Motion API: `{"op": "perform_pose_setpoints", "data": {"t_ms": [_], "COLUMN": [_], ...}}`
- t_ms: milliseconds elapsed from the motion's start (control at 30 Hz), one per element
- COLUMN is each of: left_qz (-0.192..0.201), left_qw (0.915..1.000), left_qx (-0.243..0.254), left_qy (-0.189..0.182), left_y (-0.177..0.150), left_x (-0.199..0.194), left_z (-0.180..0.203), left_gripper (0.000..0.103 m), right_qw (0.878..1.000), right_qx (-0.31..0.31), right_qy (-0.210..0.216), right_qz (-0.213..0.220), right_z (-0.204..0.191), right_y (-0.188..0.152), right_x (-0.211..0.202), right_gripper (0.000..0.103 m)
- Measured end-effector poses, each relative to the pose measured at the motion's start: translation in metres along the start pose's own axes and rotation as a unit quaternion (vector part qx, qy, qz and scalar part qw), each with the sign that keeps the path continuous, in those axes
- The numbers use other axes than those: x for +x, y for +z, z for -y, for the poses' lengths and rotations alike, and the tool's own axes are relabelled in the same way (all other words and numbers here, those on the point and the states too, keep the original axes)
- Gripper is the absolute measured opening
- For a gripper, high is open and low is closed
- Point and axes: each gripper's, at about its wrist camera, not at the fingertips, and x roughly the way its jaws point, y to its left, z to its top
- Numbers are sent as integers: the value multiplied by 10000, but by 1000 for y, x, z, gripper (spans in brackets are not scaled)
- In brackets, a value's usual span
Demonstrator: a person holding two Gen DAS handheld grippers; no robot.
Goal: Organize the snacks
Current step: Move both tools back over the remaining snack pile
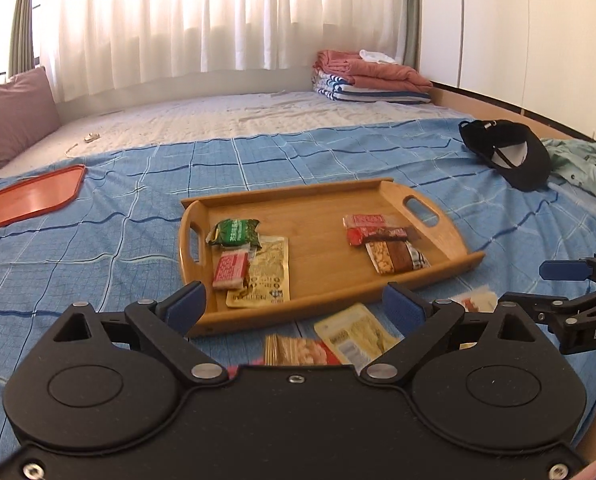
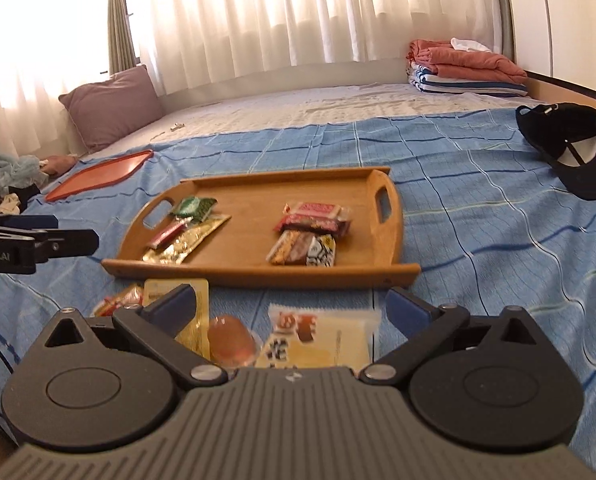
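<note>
Wooden tray (image 1: 330, 200) sits mid-bed on the blue sheet (image 1: 98, 240), long side toward the person, so both grippers reach it. Snacks lie sorted on it: green pack (image 1: 234, 232) and gold pouch (image 1: 266, 276) by the left handle, red bars (image 1: 378, 228) by the right, likely grouped by kind. More snacks (image 2: 322, 340) wait on the sheet just off the tray's near edge. Left gripper (image 1: 294, 308) and right gripper (image 2: 290, 308) both hang spread wide, holding nothing, ready to pick.
</note>
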Motion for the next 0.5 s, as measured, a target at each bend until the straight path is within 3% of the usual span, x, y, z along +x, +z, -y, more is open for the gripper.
{"op": "perform_pose_setpoints", "data": {"t_ms": [500], "left_qz": [51], "left_qw": [9983], "left_qx": [-266], "left_qy": [516], "left_y": [-36], "left_x": [-19], "left_z": [3], "left_gripper": [96], "right_qw": [9997], "right_qx": [-19], "right_qy": [-200], "right_qz": [-140], "right_z": [-11], "right_y": [-48], "right_x": [7], "right_gripper": [103]}}
